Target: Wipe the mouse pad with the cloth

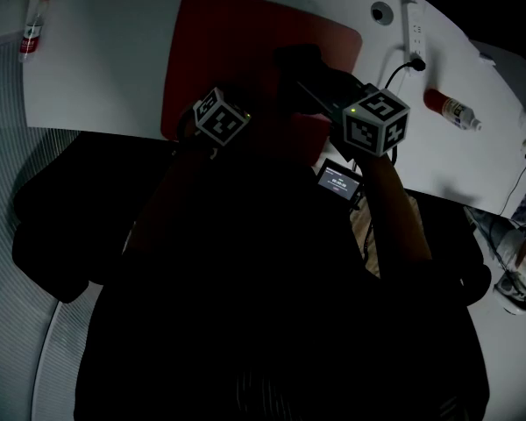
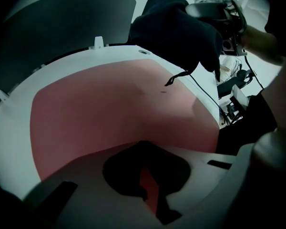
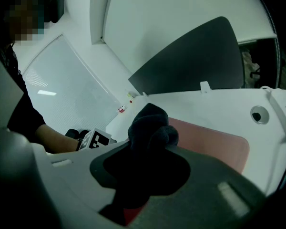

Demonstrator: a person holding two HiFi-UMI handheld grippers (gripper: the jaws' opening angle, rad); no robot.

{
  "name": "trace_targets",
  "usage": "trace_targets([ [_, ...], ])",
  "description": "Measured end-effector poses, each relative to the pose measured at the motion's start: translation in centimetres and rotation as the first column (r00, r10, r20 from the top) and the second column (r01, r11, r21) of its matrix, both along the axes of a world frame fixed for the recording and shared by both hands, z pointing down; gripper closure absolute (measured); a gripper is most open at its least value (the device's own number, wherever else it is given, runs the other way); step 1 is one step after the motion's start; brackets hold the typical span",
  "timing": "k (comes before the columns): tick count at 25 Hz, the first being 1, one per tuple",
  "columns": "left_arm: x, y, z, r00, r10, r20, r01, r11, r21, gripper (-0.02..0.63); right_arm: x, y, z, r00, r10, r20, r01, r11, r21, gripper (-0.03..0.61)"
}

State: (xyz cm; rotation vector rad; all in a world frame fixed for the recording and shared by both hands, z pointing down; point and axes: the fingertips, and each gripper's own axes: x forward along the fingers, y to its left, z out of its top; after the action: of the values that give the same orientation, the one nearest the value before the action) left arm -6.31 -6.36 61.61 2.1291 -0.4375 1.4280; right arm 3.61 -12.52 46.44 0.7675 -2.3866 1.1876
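My right gripper (image 3: 148, 175) had its jaws clamped on the dark cloth (image 3: 150, 128), which was bunched into a lump sticking out past the tips. It hung over the far right part of the red mouse pad (image 1: 245, 33) (whether it touched the surface, I could not tell). The pad lay flat on the white table (image 1: 114, 77), with its near edge at the table's front. My left gripper (image 2: 150, 185) sat at that near edge, its jaws drawn close on a sliver of the red pad. A bottle (image 1: 451, 110) lay on the table, well to the right.
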Motion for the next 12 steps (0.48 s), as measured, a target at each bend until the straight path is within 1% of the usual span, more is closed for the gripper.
trace_targets([
  [3,0.0,0.0,-0.1,1.0,-0.016,-0.015,0.016,1.0,-0.012,0.607,0.0,-0.5,0.5,1.0,-0.016,-0.026,0.016,1.0,0.007,0.486],
  [6,-0.1,-0.1,-0.1,0.999,-0.023,-0.026,0.022,0.999,-0.029,0.607,0.2,-1.0,1.9,0.994,-0.052,-0.101,0.054,0.998,0.014,0.486],
  [9,0.0,0.0,-0.1,1.0,-0.021,-0.022,0.02,0.999,-0.027,0.607,0.8,-1.6,3.9,0.986,-0.07,-0.148,0.071,0.997,0.005,0.486],
  [12,0.0,0.0,-0.1,0.999,-0.036,-0.026,0.035,0.999,-0.038,0.607,1.1,-2.1,5.5,0.982,-0.09,-0.168,0.091,0.996,-0.004,0.486],
])
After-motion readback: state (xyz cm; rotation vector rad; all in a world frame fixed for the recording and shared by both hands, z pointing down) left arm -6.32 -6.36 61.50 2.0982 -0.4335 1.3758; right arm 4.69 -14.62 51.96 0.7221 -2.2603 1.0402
